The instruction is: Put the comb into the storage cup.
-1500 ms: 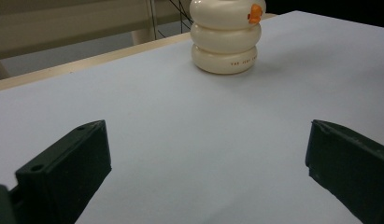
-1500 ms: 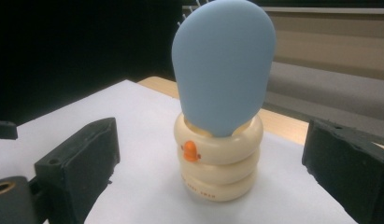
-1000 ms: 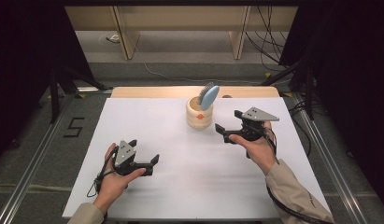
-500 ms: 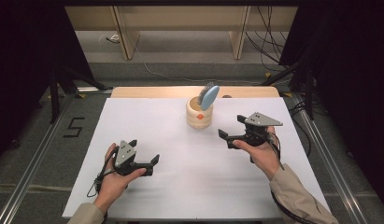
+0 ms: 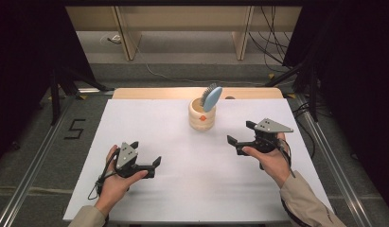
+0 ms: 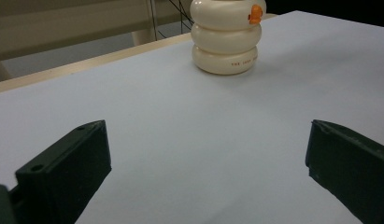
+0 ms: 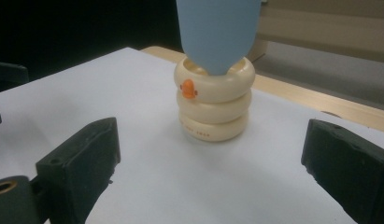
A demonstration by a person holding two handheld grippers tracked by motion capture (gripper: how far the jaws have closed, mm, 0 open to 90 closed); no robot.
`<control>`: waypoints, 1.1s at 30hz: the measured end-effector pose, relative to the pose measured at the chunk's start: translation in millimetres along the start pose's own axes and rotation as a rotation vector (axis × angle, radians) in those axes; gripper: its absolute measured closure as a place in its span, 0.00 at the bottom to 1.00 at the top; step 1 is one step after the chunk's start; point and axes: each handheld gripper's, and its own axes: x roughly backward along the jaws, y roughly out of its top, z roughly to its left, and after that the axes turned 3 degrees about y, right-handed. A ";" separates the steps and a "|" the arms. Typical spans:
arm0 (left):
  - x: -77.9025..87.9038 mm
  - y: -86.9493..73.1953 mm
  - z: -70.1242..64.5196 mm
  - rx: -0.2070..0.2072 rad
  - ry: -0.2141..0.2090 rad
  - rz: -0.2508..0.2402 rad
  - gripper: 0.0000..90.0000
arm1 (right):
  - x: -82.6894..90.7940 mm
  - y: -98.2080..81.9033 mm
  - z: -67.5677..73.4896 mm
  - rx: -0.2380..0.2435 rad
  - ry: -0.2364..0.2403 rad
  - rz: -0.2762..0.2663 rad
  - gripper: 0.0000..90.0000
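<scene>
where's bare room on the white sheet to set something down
Most of the white sheet is bare. Free patches: the wide strip between the left tongs and the right tongs, in front of the cream holder; and the far left corner beside the holder. It is crowded only at the holder, where the blue brush leans out toward the right tongs.

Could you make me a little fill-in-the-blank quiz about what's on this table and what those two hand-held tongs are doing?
1. The blue brush stands in a cream ____ with ringed sides.
2. The holder bears a small ____ fish mark.
3. Both the left tongs and the right tongs have their jaws ____.
4. The holder is nearer the ____ tongs.

Missing words: holder; orange; open; right
</scene>
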 end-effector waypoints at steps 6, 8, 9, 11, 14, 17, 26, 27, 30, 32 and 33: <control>-0.1 0.1 0.2 0.001 0.002 0.000 0.00 | 7.6 -6.5 -1.7 -0.001 -0.004 0.010 0.06; -0.2 0.1 0.3 0.000 0.002 0.000 0.00 | 10.3 -8.4 -2.8 -0.002 -0.002 0.013 0.07; -0.2 0.1 0.2 0.000 0.002 0.001 0.00 | 11.4 -9.4 -3.5 -0.003 -0.001 0.010 0.07; -0.2 0.0 0.2 0.000 0.002 0.001 0.00 | 13.9 -11.0 -5.3 -0.006 -0.001 0.010 0.07; -0.1 0.0 0.7 0.000 0.003 0.001 0.00 | 17.4 -13.4 -7.7 -0.008 -0.007 0.011 0.07; 0.1 -0.1 1.1 0.002 0.005 0.001 0.00 | 21.1 -16.0 -9.5 -0.009 -0.011 0.013 0.07; 0.7 0.2 2.0 0.003 0.010 -0.001 0.00 | 31.4 -26.4 -14.9 -0.018 -0.029 0.025 0.07; 0.8 0.2 2.2 0.002 0.009 -0.001 0.00 | 32.5 -27.5 -15.5 -0.020 -0.030 0.026 0.07; 0.5 -0.3 2.2 0.004 0.010 0.001 0.00 | 35.9 -30.6 -16.7 -0.021 -0.033 0.028 0.07; 0.3 -0.5 2.2 0.001 0.009 0.004 0.00 | 37.8 -32.4 -17.2 -0.022 -0.036 0.030 0.07; 0.2 -0.5 2.1 0.000 0.008 0.004 0.00 | 38.7 -33.3 -17.6 -0.021 -0.036 0.032 0.07</control>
